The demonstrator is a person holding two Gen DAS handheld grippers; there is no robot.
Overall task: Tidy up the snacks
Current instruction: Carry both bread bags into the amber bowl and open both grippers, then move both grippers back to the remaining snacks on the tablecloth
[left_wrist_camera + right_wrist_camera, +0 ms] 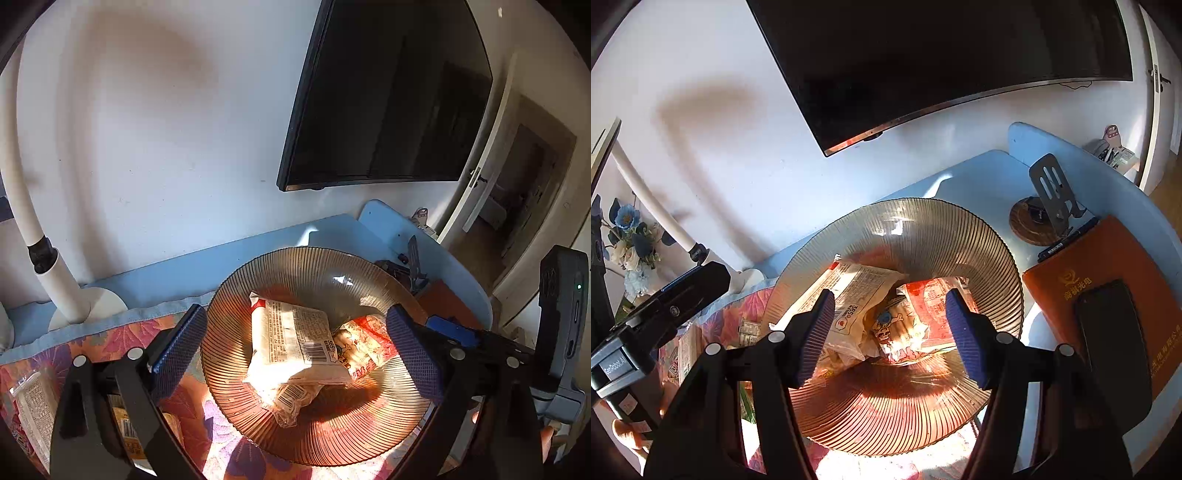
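Both the left gripper [295,354] and right gripper [890,336] hover spread wide and empty over the ribbed amber bowl [317,269], where snack packets [291,343] lie piled at its centre. More packets [33,406] wait on the floral cloth's left edge; fetch those, lifting clear of the bowl's rim.

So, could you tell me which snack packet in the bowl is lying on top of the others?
The pale packet with the barcode and fine print facing up, in the ribbed glass bowl. The red cartoon packet is tucked beside and partly under it.
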